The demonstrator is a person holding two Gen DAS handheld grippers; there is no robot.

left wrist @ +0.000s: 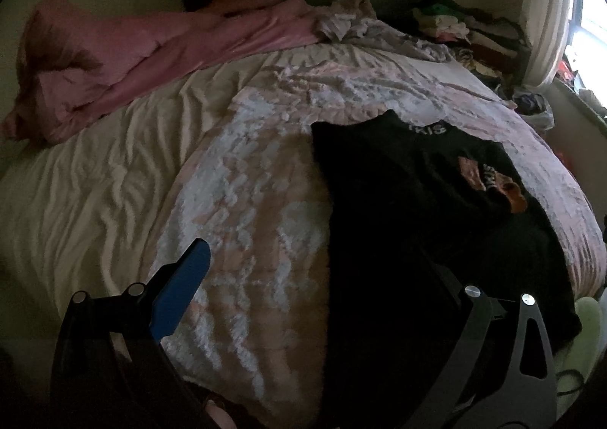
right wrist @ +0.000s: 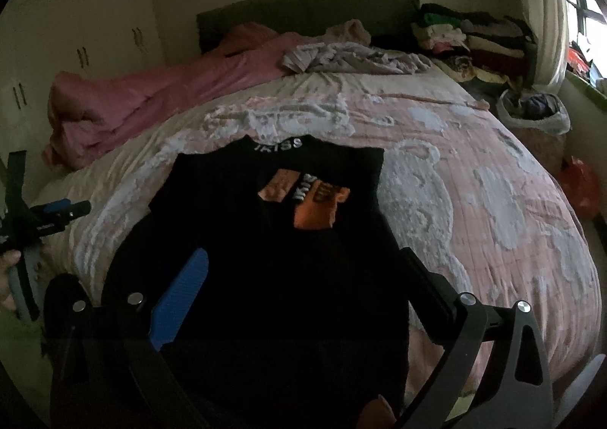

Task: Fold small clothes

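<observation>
A black T-shirt [right wrist: 265, 258] with an orange chest print and white collar lettering lies flat on the pink and white quilt [right wrist: 474, 182], collar away from me. My right gripper [right wrist: 303, 254] hovers over its lower half, open, with nothing between the blue-padded finger and the black one. In the left wrist view the shirt [left wrist: 417, 201] lies to the right. My left gripper [left wrist: 318, 258] is open above the shirt's left edge, its right finger dark against the cloth. The left gripper [right wrist: 64, 211] also shows at the left edge of the right wrist view, held by a hand.
A rumpled pink blanket [left wrist: 132, 61] and a grey crumpled garment [right wrist: 353, 57] lie near the headboard. Stacked clothes [right wrist: 474, 34] fill the far right corner, with a bag [right wrist: 535, 110] beside the bed. A wardrobe [right wrist: 76, 30] stands at left. White sheet [left wrist: 76, 201] covers the bed's left side.
</observation>
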